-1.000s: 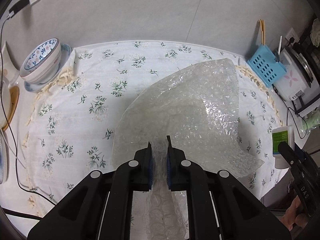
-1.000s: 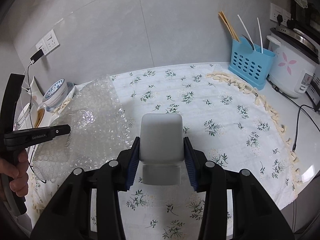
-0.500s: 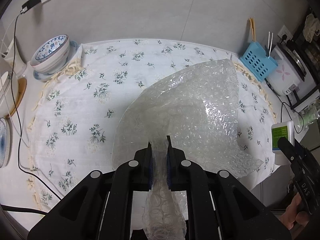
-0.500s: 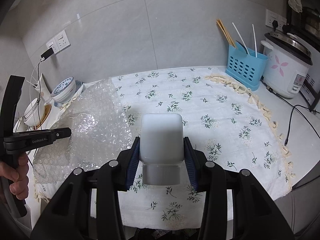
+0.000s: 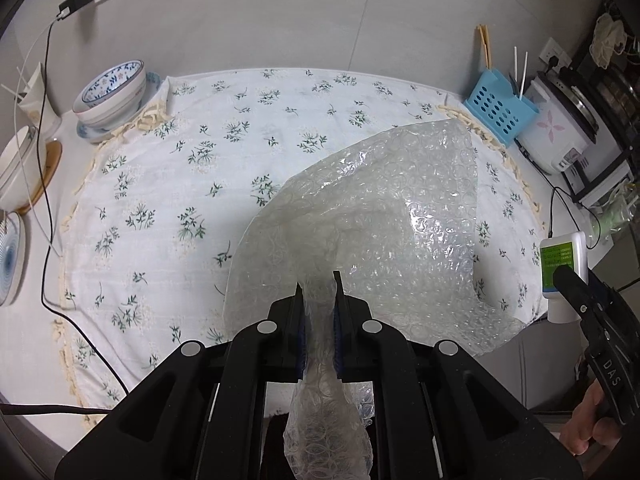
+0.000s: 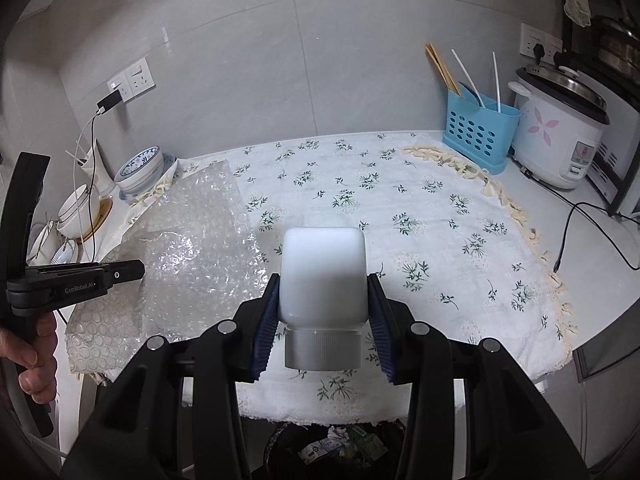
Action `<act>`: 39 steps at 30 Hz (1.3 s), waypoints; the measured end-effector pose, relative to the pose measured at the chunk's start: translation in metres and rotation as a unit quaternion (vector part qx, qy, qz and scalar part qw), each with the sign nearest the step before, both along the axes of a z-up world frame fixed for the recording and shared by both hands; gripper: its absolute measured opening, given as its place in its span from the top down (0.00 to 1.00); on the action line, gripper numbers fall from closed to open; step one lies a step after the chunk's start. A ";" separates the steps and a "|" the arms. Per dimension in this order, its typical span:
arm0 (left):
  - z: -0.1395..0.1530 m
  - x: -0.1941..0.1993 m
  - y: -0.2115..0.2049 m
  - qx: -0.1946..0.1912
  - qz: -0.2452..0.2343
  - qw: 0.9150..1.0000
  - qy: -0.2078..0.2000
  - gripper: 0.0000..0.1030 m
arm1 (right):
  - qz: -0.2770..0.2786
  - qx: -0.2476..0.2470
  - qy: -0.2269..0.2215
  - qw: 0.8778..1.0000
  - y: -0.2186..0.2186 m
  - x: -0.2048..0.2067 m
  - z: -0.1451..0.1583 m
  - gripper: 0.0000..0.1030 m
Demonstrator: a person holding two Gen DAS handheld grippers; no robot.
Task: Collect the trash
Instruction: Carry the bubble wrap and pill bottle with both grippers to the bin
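My left gripper [image 5: 317, 280] is shut on a sheet of clear bubble wrap [image 5: 384, 216], which hangs lifted over the front right part of the flowered tablecloth [image 5: 168, 184]. The same sheet shows in the right wrist view [image 6: 192, 256], with the left gripper [image 6: 138, 271] at its edge. My right gripper [image 6: 323, 280] is shut on a white plastic bottle [image 6: 323, 272] with a grey cap, held above the table's front edge. That bottle shows its green label in the left wrist view [image 5: 562, 268]. A trash bin [image 6: 340, 446] with crumpled waste sits below the table front.
Stacked blue-patterned bowls [image 5: 110, 94] and white bowls [image 5: 16, 164] stand at the left. A blue utensil basket [image 6: 478, 134] and a rice cooker [image 6: 560, 136] stand at the back right. Cables [image 6: 576, 236] run along the right side of the counter.
Both grippers have pulled back and up from the table with their loads; more of the tablecloth's front edge and the trash bin below have come into view.
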State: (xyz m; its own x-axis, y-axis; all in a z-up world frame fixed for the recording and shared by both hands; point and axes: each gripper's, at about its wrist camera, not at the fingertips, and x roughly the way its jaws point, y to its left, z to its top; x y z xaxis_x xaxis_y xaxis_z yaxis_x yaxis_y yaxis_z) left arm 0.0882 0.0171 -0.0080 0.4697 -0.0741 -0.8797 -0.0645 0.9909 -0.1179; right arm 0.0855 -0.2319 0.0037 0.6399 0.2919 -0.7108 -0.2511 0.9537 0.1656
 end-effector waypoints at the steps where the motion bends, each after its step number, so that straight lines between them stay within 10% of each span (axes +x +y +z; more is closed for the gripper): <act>1: 0.001 -0.004 -0.002 0.000 -0.001 1.000 -0.001 0.91 | 0.001 -0.001 -0.001 1.000 -0.001 -0.002 0.000 0.61; 39: -0.052 -0.130 -0.072 -0.002 -0.020 0.999 0.040 0.91 | 0.022 -0.024 0.038 0.999 -0.041 -0.125 -0.049 0.61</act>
State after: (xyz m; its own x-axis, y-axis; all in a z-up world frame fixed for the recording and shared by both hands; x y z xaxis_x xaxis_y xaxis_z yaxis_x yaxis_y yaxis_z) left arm -0.0414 -0.0548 -0.0596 0.3936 -0.0952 -0.9143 -0.0349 0.9924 -0.1183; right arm -0.0397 -0.2734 -0.0455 0.5708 0.2826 -0.7709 -0.2811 0.9494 0.1399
